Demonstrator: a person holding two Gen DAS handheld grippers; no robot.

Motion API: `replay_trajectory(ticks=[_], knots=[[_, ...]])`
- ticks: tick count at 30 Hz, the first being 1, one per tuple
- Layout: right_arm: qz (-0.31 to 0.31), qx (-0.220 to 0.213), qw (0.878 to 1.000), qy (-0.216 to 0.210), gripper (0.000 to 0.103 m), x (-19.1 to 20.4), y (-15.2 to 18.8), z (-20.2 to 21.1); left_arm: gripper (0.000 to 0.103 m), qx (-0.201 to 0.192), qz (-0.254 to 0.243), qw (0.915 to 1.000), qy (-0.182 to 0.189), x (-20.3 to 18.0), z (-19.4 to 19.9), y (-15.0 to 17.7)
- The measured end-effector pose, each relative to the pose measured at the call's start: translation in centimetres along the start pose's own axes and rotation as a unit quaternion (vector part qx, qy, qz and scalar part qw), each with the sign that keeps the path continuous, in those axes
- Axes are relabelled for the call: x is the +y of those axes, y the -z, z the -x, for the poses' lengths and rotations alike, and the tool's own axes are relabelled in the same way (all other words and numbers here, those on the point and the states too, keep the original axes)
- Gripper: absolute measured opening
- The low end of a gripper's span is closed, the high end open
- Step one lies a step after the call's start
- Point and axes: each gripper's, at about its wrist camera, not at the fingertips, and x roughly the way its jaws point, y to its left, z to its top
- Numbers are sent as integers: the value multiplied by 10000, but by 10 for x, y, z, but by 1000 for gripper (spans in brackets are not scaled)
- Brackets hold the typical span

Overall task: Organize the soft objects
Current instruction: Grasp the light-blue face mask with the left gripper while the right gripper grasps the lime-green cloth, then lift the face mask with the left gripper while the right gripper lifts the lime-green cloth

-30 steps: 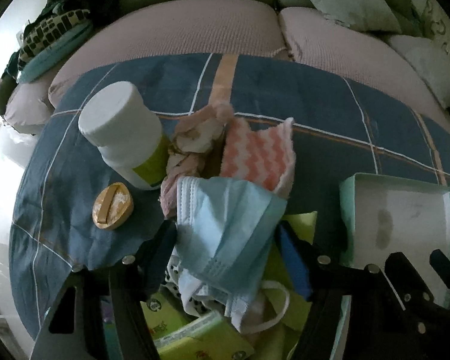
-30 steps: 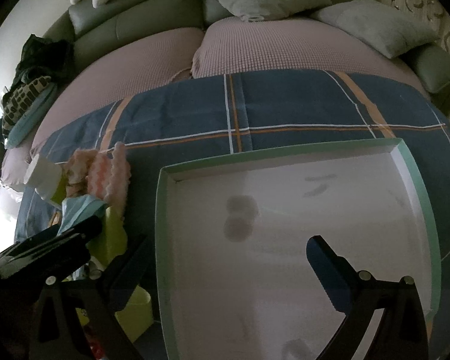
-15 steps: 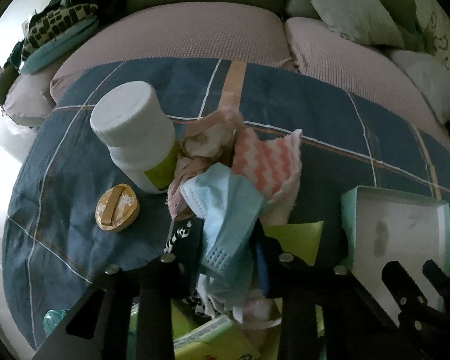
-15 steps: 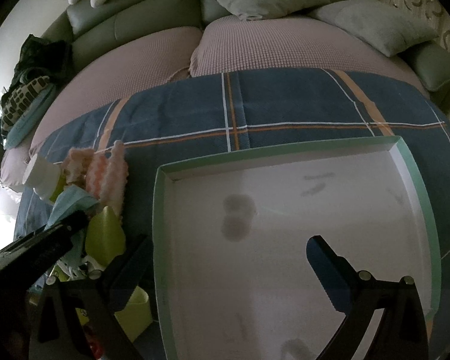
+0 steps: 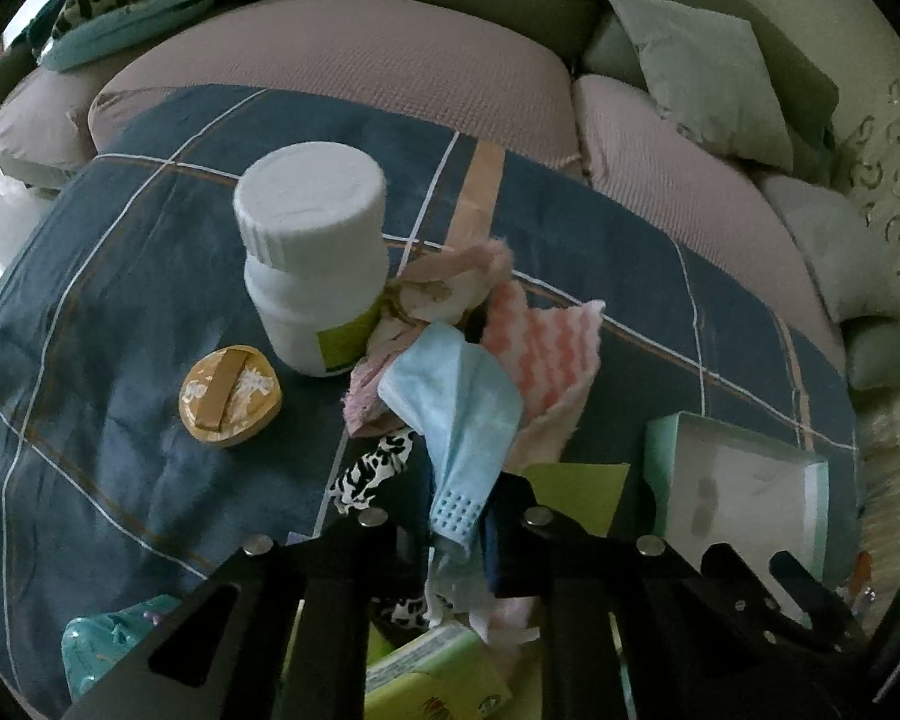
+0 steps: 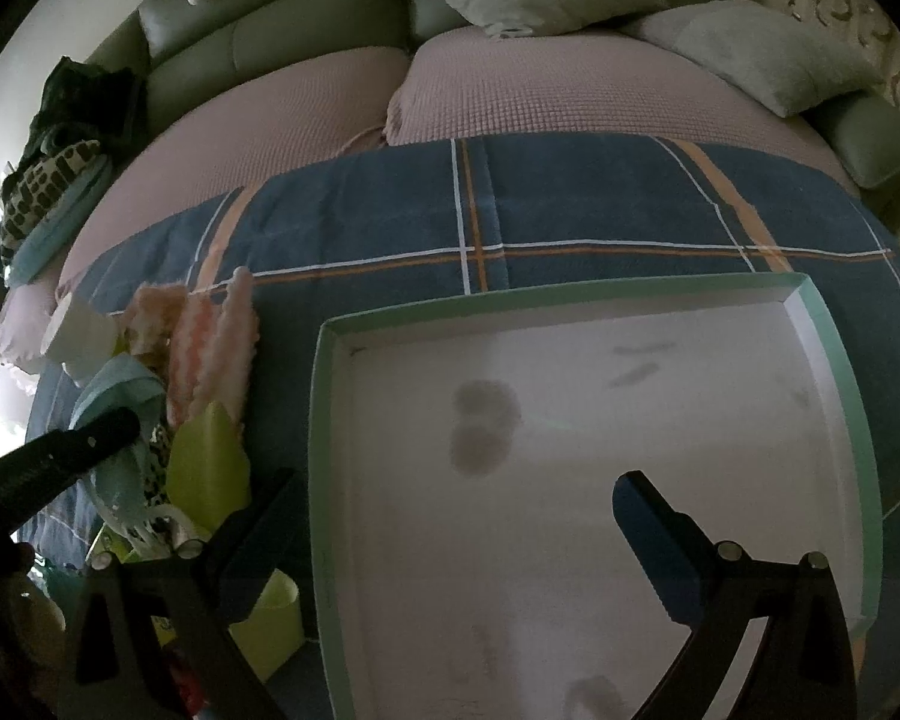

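With its jaws just closed, the left tongs [image 5: 457, 525] pinch the blue face mask [image 5: 459, 402] beside the white bottle [image 5: 315, 267] on the plaid blanket [image 5: 120, 300]; the right tongs [image 6: 450, 501] gape empty above the white tray [image 6: 804, 300]

Your left claw [image 5: 459, 519] has just been closing and now pinches the light blue face mask [image 5: 459, 414] between its fingers; behind it lie a pink zigzag cloth [image 5: 546, 354], a white bottle [image 5: 315, 258] and a round yellow tin [image 5: 229, 399] on the blue plaid blanket [image 5: 120, 300]; the mint-rimmed box [image 5: 744, 498] sits at right.
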Motion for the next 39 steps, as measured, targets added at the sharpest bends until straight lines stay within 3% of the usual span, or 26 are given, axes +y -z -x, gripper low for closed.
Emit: replay_trajectory(ticks=[9,18,23,25,27,29,39], knots=[[257,-148,9990,-328,103,17,4,8,11,-401,225,9989,86,15,35,-1],[831,-109,9930,-834,85,47,18,15,11,-640,327,9974,-3,24,68,11],[1226,-34,9867,-1064,69,66,28,14,11,-691,356,9970,-27,29,78,15],[1342,22,9845,-1125,69,74,31,11,11,-713,368,9968,-15,30,80,15],[1401,61,9832,-1169,66,77,36,12,11,-700,371,9969,-5,30,79,16],[1473,134,9817,-1198,56,80,39,8,11,-672,366,9971,-1,30,79,16],[1677,465,9784,-1116,41,92,44,-9,11,-589,370,9976,-13,30,74,15]])
